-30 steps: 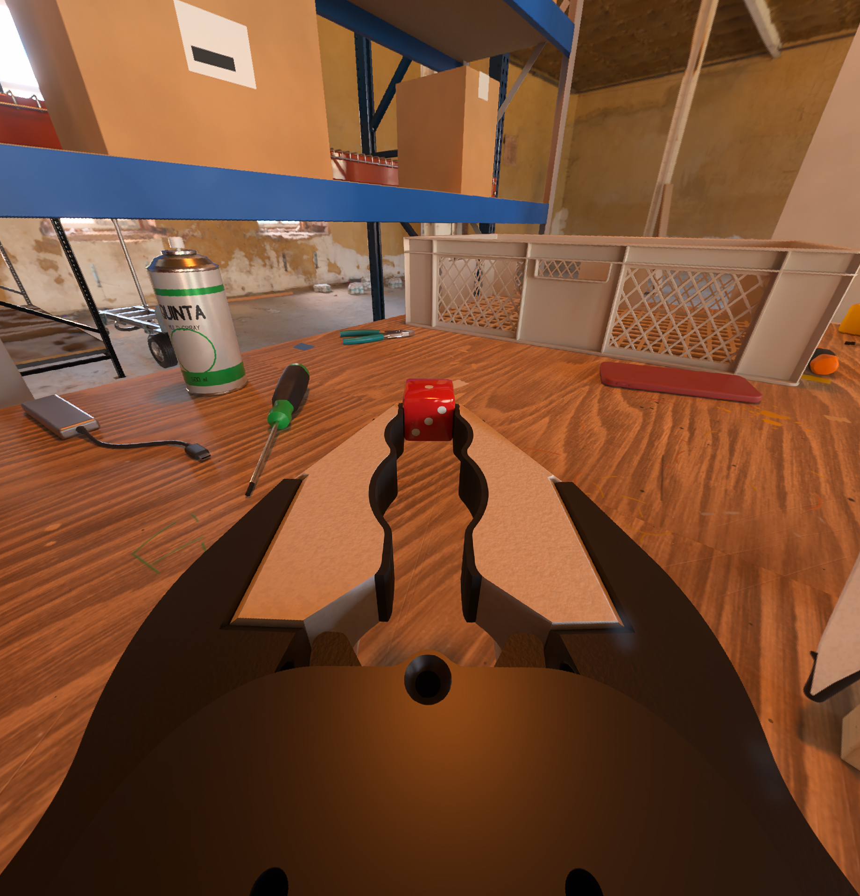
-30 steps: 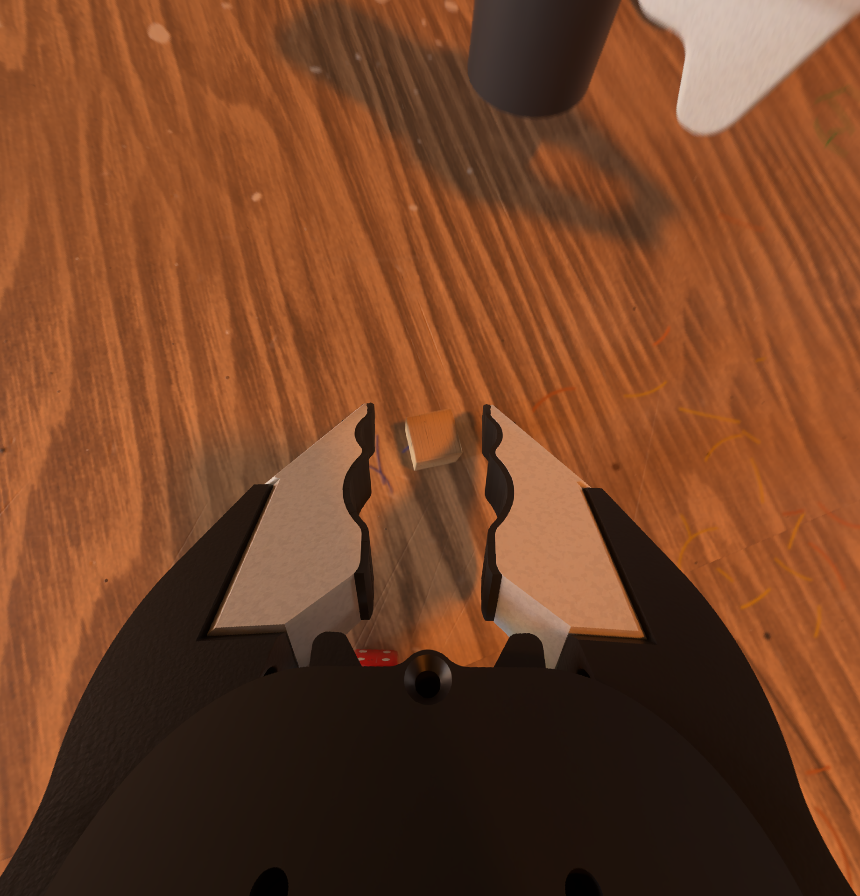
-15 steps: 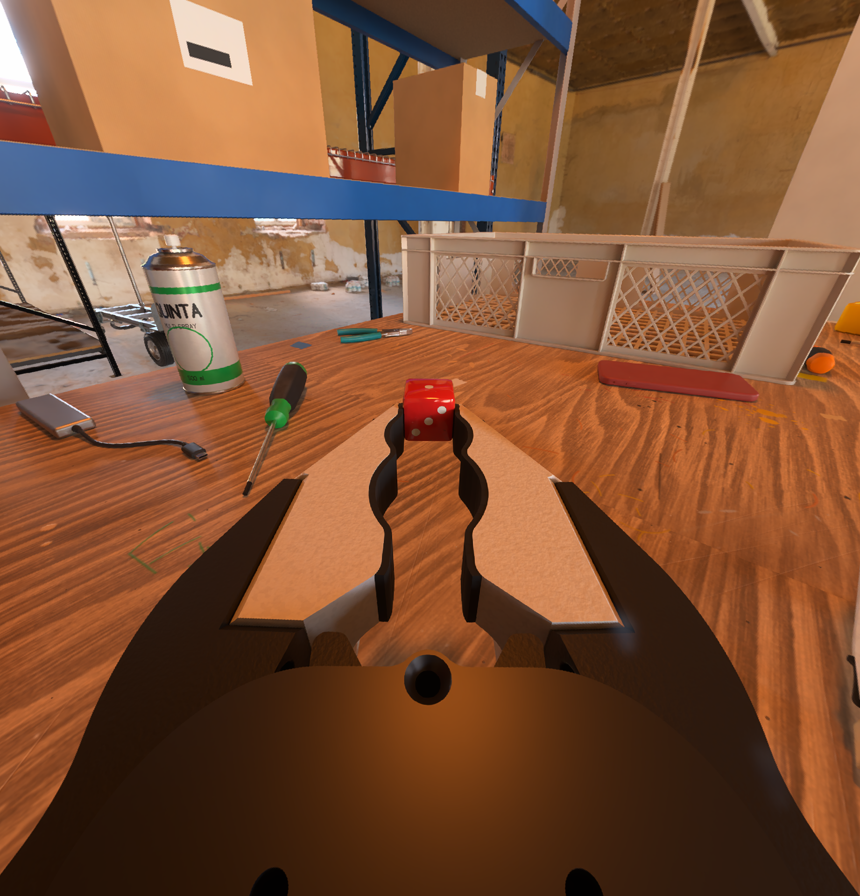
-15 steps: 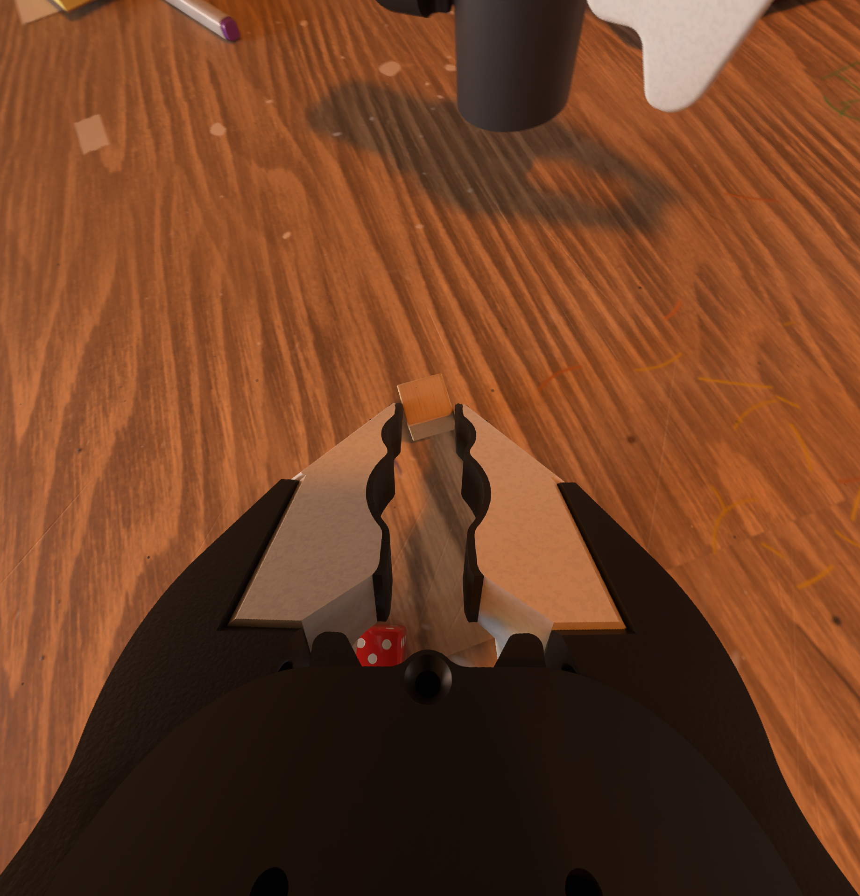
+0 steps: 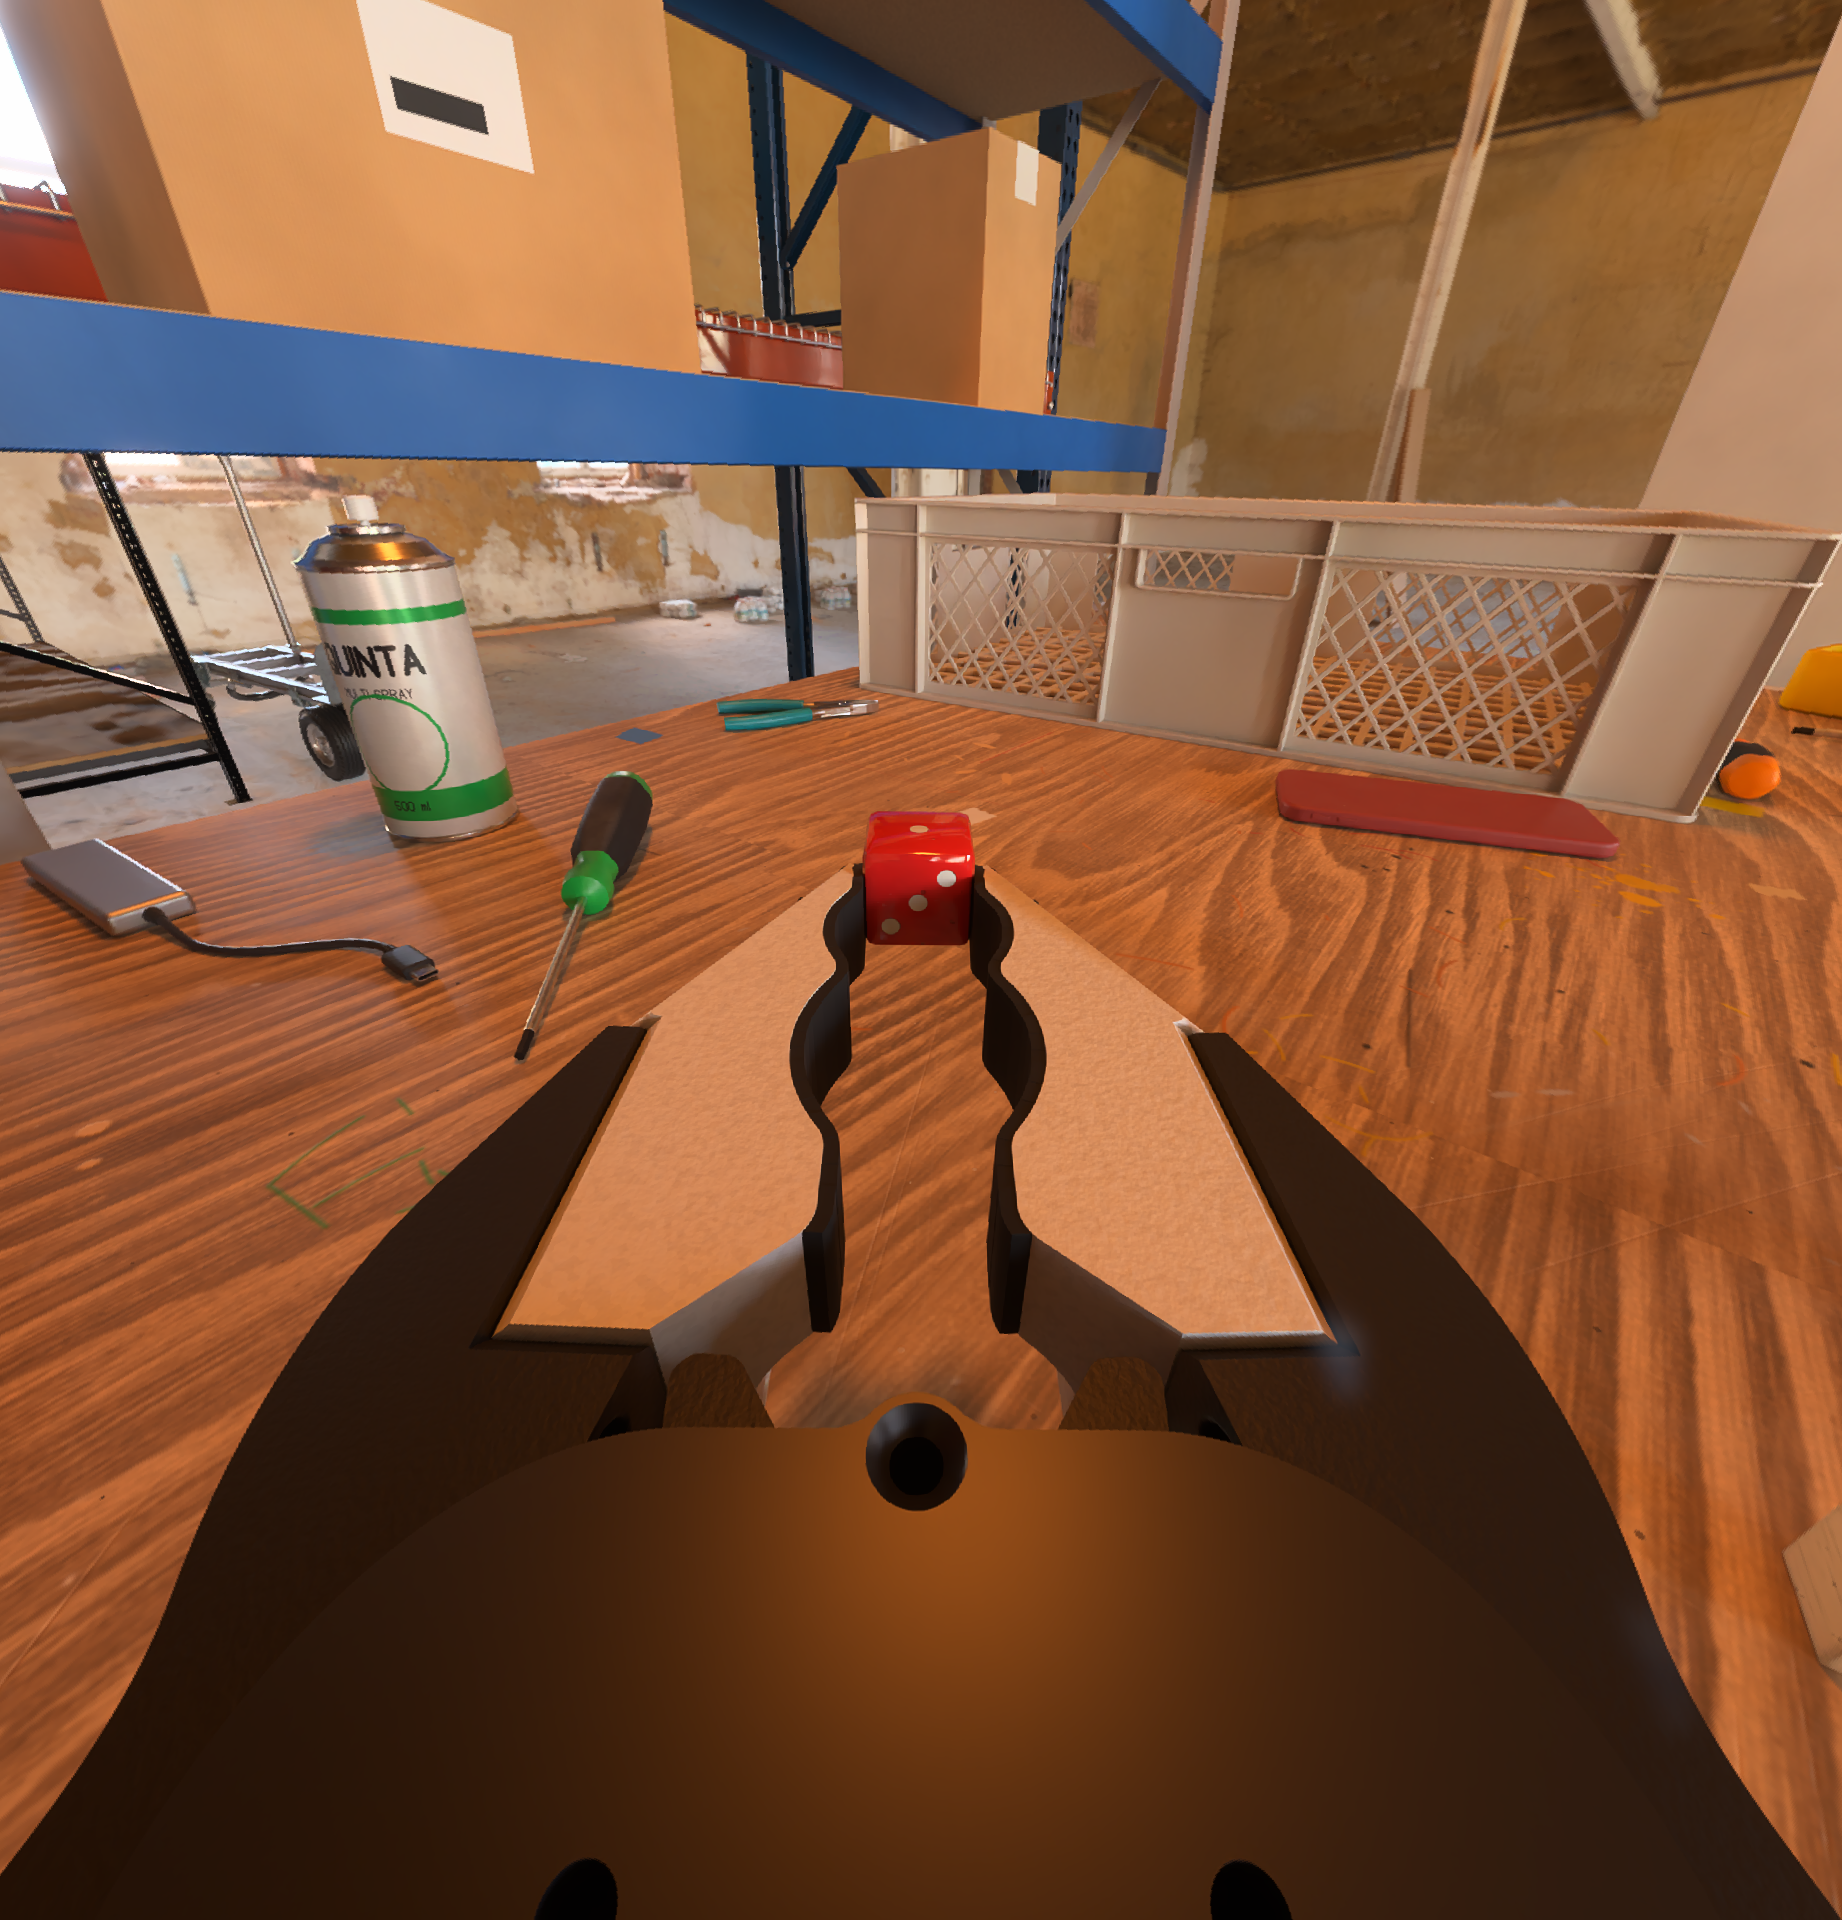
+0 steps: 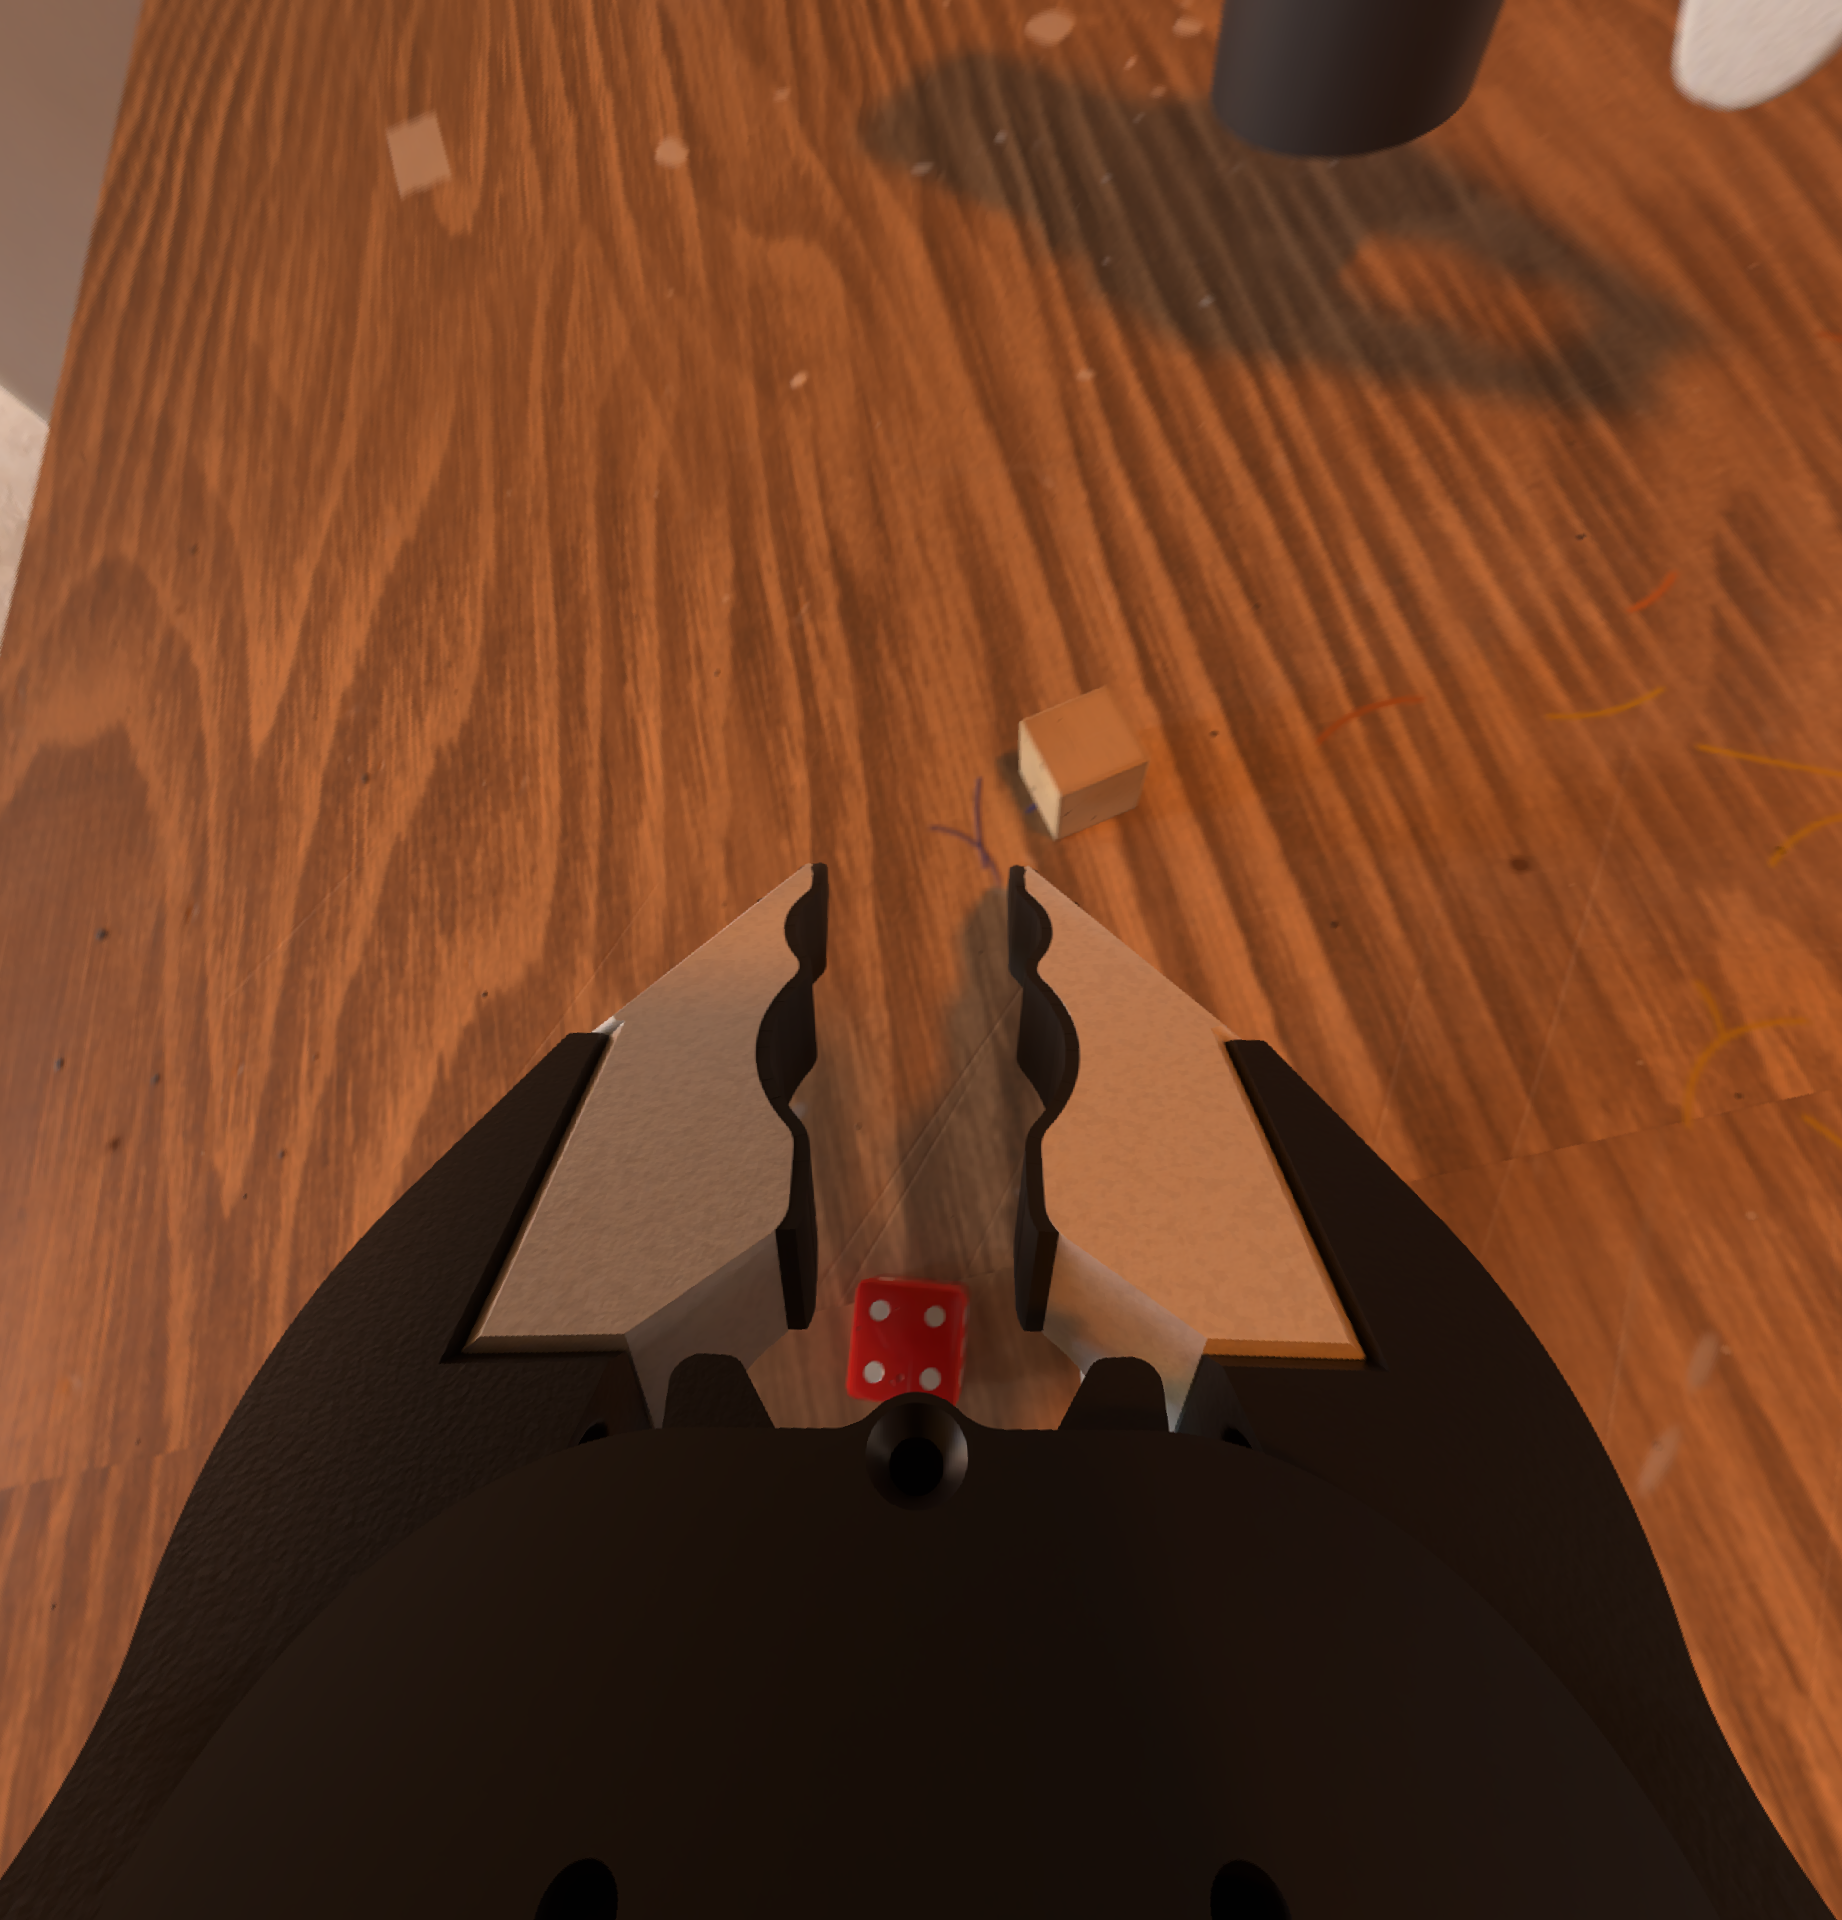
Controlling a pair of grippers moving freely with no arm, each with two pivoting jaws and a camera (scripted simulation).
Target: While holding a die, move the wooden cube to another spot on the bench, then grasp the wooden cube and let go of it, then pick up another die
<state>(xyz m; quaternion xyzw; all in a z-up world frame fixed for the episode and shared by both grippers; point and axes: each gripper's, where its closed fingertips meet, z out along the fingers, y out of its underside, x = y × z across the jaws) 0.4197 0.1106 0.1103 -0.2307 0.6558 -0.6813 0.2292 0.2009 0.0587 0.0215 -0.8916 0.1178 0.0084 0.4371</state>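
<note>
On my left gripper (image 5: 918, 883) the jaws are closed down on a red die (image 5: 918, 878), pinched right at the tips and held clear above the desk (image 5: 1416, 1039).

My right gripper (image 6: 915, 883) has its jaws parted by a moderate gap with nothing between them. The wooden cube (image 6: 1081, 761) sits on the desk just ahead of the tips and off to their right, outside the gap, one corner turned toward me. The second die (image 6: 906, 1340) lies on the desk behind the tips, back near the jaw roots and roughly on the centreline. I judge the next pick falls to this right side, and it calls for pulling back over that die, not reaching forward.
</note>
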